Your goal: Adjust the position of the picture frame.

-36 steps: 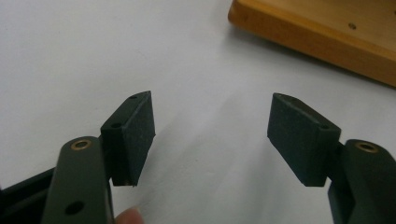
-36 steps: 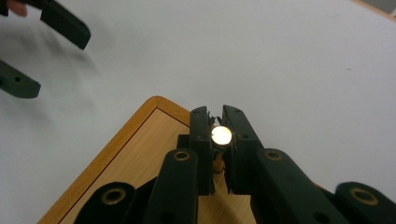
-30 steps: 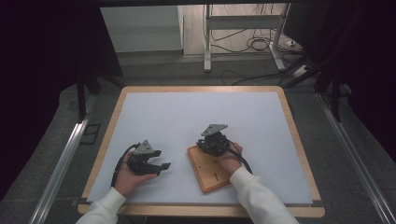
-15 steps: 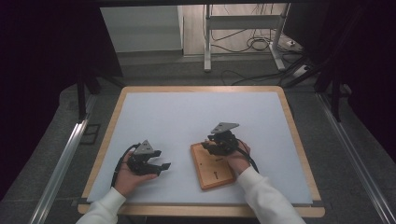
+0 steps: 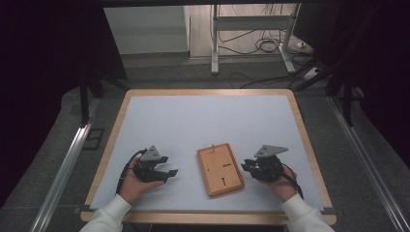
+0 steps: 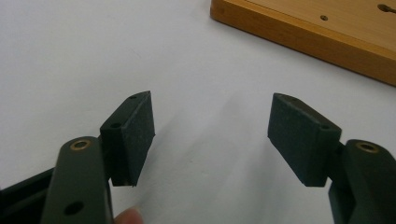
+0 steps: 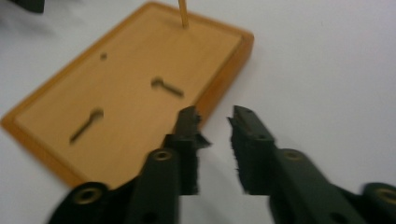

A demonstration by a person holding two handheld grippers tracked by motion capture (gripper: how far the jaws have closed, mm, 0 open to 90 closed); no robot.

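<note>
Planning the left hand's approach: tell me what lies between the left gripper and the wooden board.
Nothing: in the high view, bare white table surface separates the left gripper from the wooden board.

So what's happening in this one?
A person sits at a white-topped table with a gripper in each hand. A wooden board with keyhole slots and a thin upright peg lies flat between them. The right gripper is beside the board, nothing between its fingers, which have just been closing. The left gripper rests open, apart from the board.

Grey floor (image 5: pixel 159 72), metal stand legs (image 5: pixel 215 43) with loose cables (image 5: pixel 263 46) (possibly power leads), dark curtains (image 5: pixel 43 72) either side.
</note>
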